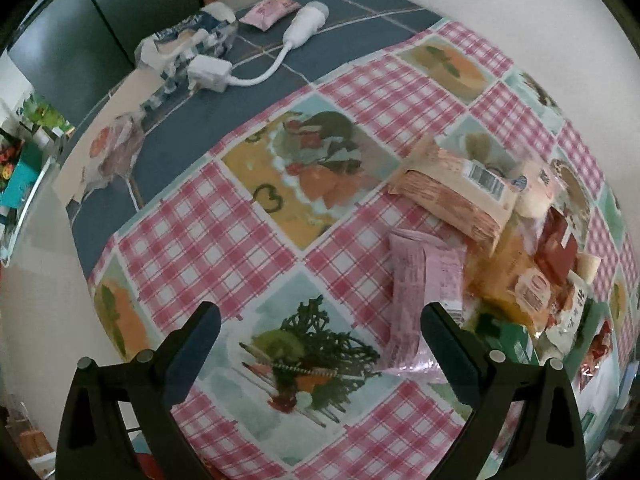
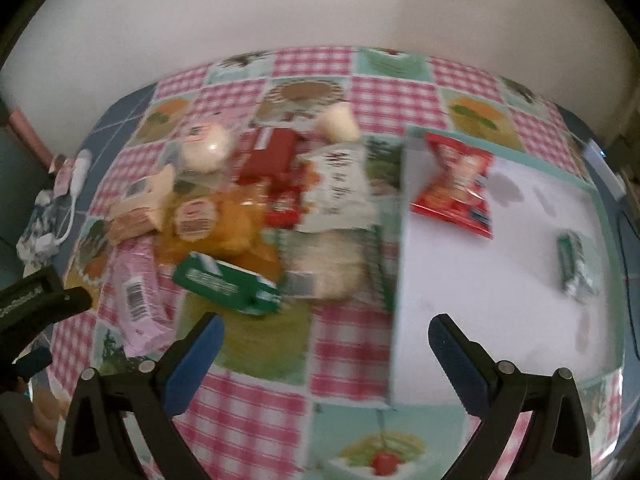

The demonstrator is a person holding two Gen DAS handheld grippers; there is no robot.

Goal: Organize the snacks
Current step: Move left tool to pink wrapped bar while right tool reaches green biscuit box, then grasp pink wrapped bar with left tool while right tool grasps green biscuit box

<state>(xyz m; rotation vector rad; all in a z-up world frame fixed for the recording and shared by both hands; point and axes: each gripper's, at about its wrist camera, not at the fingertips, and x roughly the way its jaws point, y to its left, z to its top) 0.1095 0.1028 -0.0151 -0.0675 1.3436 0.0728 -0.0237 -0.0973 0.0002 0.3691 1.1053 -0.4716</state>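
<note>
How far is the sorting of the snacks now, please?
Early stage. Done: a red packet and a small green packet already lie in the white tray. In hand: nothing; the left gripper and the right gripper are both open and empty. Left: the pile on the checked cloth, with the green box and the pink packet.

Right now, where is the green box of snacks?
In the right wrist view the green box lies at the near edge of the snack pile, left of the white tray, with the pink packet on its left.
</note>
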